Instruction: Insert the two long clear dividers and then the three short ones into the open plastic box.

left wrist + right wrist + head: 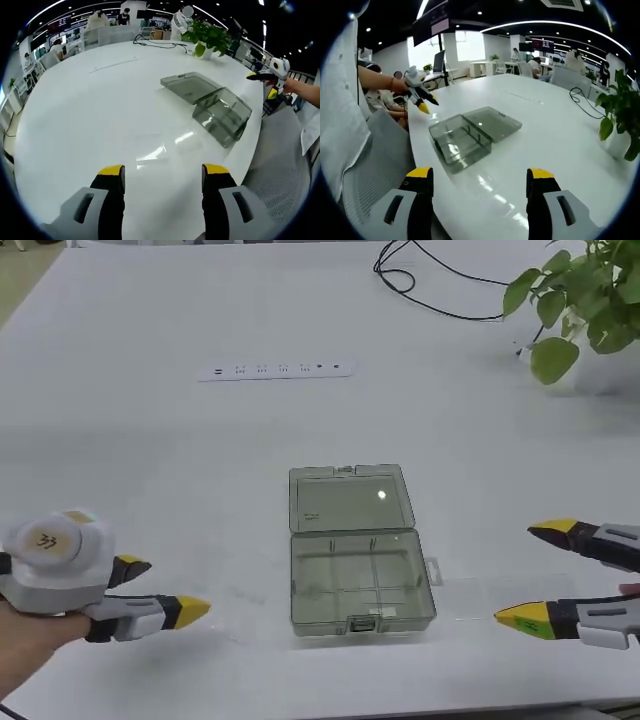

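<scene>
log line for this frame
box open on table | left claw open, empty | right claw open, empty | both apart from box

Table top (150, 460) is showing smooth and white, semi-gloss, with ceiling lights reflecting off it in soft streaks. Box (360, 580) is reading as smoky clear plastic, glossy. Dividers (470, 595) are looking like faint colourless clear plastic. Left gripper (178, 588) and right gripper (514, 574) are showing matt grey plastic shells and yellow-tipped black jaws. Chair (380, 157) is showing grey mesh cloth.
</scene>
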Demonstrator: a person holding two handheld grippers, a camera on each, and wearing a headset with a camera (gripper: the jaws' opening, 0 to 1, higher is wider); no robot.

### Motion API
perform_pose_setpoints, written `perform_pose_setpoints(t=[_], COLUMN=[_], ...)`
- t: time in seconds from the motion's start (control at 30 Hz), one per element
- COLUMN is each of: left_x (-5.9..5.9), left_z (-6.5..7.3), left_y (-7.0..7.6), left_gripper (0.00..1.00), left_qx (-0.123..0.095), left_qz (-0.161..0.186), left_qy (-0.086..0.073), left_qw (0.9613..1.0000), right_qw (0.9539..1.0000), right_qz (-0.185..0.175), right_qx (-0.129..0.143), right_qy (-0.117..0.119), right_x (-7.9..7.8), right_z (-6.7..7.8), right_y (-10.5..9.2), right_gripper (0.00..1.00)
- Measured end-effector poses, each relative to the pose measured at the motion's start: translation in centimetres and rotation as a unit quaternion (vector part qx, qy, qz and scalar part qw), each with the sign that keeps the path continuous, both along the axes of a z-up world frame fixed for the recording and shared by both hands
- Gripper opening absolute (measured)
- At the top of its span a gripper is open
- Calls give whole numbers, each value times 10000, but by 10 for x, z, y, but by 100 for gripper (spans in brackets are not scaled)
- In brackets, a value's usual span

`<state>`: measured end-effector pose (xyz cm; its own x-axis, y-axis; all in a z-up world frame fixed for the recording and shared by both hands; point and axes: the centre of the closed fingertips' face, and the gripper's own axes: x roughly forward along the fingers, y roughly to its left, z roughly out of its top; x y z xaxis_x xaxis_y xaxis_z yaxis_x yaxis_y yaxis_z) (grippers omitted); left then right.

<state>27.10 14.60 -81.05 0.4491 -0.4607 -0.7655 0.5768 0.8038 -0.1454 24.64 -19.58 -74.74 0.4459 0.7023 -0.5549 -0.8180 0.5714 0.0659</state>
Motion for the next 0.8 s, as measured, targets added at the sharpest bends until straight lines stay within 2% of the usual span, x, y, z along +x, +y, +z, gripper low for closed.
perform_pose_setpoints(t=[0.27, 0.33, 0.53, 0.7, 0.8], left_x=[1, -1, -4, -5, -5], left_z=[-13, -18, -25, -32, -32], left_y=[3, 5, 6, 7, 7], left_gripper=[54, 52, 46, 45, 45], left_qx=[127, 235, 434, 677, 724], left_qz=[140, 164, 177, 126, 119], left_qy=[278, 403, 606, 721, 728], left_qw=[9994, 9988, 9971, 9950, 9946], right_qw=[10000, 10000, 10000, 9999, 9999], right_qz=[-19, -31, -43, -40, -48], right_qx=[34, 46, 67, 91, 96], right_qy=[36, 39, 42, 45, 54], right_x=[-3, -3, -2, -2, -2], right_z=[-3, -3, -3, -4, -4], right_y=[1, 1, 1, 2, 3], right_gripper=[76, 76, 76, 76, 76])
